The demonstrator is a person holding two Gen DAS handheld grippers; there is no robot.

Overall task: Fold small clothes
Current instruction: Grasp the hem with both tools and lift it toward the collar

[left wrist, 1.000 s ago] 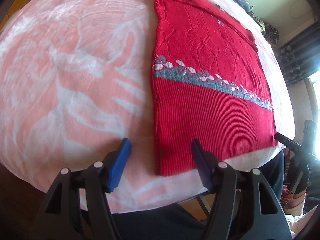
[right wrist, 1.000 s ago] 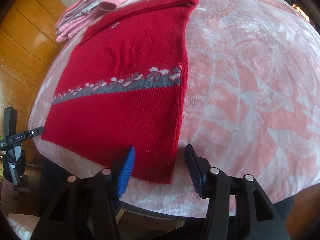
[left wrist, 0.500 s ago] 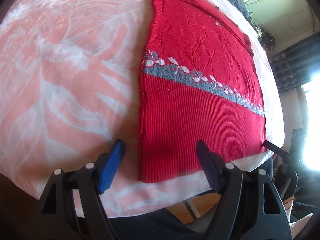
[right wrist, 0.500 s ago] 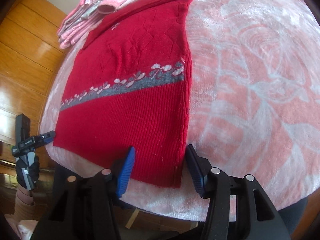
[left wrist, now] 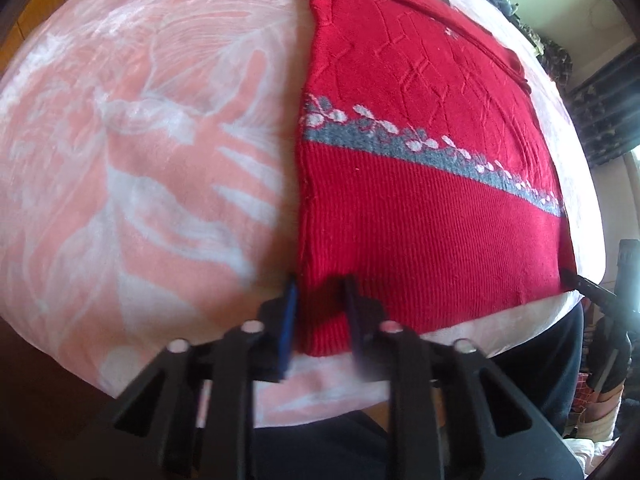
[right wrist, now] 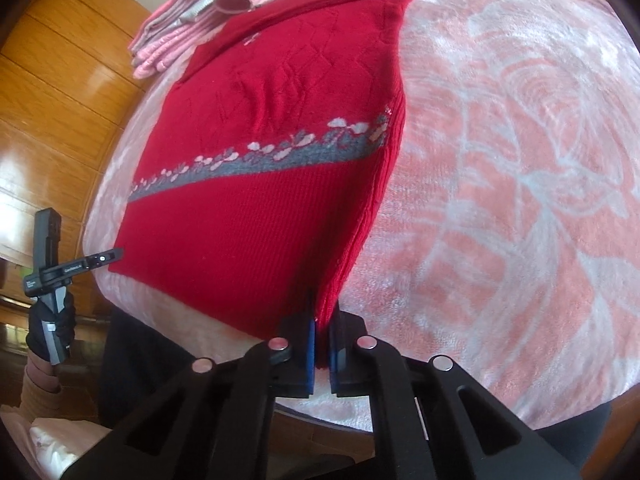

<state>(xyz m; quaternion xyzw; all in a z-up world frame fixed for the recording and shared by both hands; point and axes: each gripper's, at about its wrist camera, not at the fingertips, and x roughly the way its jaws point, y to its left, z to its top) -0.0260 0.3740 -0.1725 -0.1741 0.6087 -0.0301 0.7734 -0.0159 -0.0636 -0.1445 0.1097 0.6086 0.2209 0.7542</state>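
A red knit sweater (left wrist: 420, 200) with a grey band of white flowers lies flat on a pink and white blanket (left wrist: 140, 160). My left gripper (left wrist: 319, 296) has its blue pads narrowed around the sweater's near left hem corner, with a strip of knit between them. In the right wrist view, the right gripper (right wrist: 322, 320) is shut on the near right hem corner of the sweater (right wrist: 260, 208), and the edge there is lifted into a ridge. The left gripper's tip (right wrist: 80, 264) shows at the opposite hem corner.
A pile of pink clothes (right wrist: 188, 28) lies at the far end beside the sweater's collar. The blanket (right wrist: 500, 160) stretches wide to the right of the sweater. A wooden floor (right wrist: 60, 100) lies beyond the table edge. A person's dark trousers (left wrist: 540, 360) are close to the near edge.
Both grippers moved forward onto the hem corners and closed from wide open. The right one pinched its corner and raised that edge.
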